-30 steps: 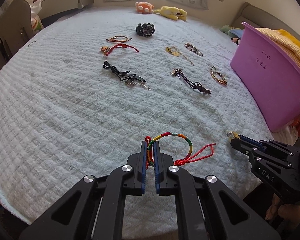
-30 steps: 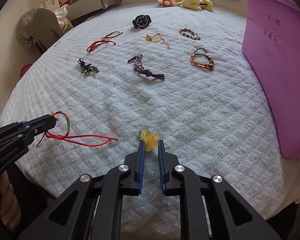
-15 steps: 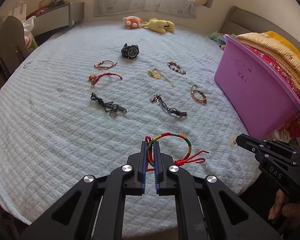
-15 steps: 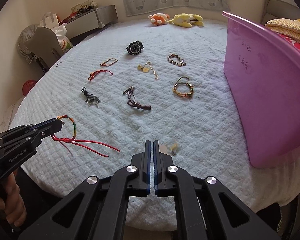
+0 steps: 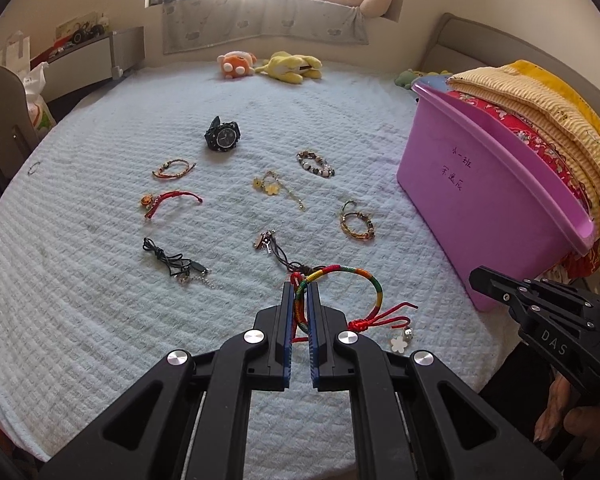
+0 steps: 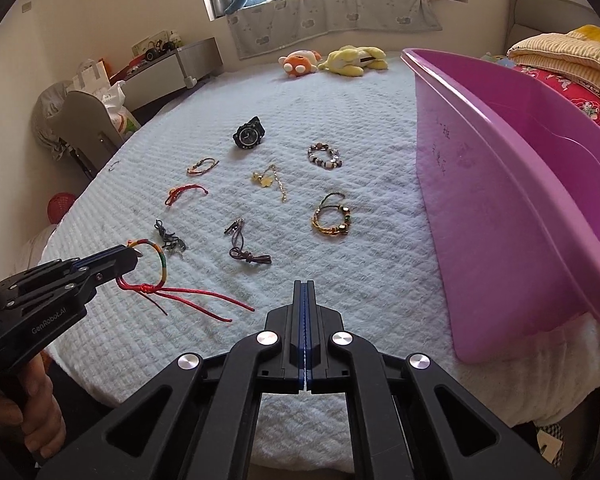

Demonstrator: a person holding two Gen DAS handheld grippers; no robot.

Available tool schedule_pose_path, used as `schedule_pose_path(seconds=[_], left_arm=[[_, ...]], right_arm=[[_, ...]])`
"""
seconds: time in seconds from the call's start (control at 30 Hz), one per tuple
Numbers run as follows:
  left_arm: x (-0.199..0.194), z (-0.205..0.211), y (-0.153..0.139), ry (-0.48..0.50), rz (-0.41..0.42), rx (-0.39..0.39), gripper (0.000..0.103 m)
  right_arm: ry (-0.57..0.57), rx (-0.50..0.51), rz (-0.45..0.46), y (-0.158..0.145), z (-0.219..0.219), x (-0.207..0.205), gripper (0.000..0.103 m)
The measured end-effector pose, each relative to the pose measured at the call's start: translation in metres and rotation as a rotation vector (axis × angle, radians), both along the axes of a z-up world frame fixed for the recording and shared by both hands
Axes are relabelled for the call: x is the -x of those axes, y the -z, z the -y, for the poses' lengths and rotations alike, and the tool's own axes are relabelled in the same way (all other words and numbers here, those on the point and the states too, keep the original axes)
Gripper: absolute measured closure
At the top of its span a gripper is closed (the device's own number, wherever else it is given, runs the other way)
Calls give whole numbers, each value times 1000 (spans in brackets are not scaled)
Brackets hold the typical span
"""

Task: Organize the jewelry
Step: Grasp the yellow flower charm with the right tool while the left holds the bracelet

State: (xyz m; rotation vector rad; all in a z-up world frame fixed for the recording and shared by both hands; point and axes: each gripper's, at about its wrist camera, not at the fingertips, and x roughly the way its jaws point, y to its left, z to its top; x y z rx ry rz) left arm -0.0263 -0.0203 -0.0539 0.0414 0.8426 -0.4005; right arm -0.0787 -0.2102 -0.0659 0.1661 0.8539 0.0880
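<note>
My left gripper point(image 5: 300, 292) is shut on a rainbow braided bracelet point(image 5: 374, 284) with red cords, held above the white quilt; it also shows in the right wrist view point(image 6: 162, 260). A small white flower charm point(image 5: 400, 343) lies on the quilt near the front edge. My right gripper point(image 6: 305, 286) is shut and empty; in the left wrist view it point(image 5: 478, 278) sits at the right. Several pieces lie on the bed: a black watch point(image 5: 222, 139), a beaded bracelet point(image 5: 315, 163), a red cord bracelet point(image 5: 168, 201) and a gold woven bracelet point(image 5: 356, 226).
A purple plastic tub point(image 6: 532, 184) stands on the bed at the right, with folded bedding point(image 5: 540, 108) behind it. Plush toys point(image 5: 272, 66) lie at the far edge. A chair point(image 6: 88, 128) and a low shelf point(image 6: 172, 68) stand left of the bed.
Both grippers have risen and pulled back from the bed. The right gripper let go of the flower charm, which now lies on the quilt, and closed empty. The left keeps the bracelet.
</note>
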Motion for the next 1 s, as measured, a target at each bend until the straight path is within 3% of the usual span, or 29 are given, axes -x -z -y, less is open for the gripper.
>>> schedule_pose_path(seconds=[0.23,0.43,0.9,0.93,0.97,1.0], left_arm=[[0,0,8,0,-22,-8,96],[1,-8,12,-13,-26,-6,96],[1,-9,22,-15,-48,-11,96],[1,-9,23,-15,-49,-11,96],[1,-9,23,-15,-49,-12,96],[1,-9,23,-15,-50,-12,96]], right_arm=[[-6,-68,-121,48,1,-1,101],[8,-61,-179,81,-4,-4,75],[16,-4,-208,107,-7,-21,76],[14,1,-204,107,-8,-21,79],[16,11,-198,107,-8,-20,91],[16,18,-197,106,-8,-20,96]])
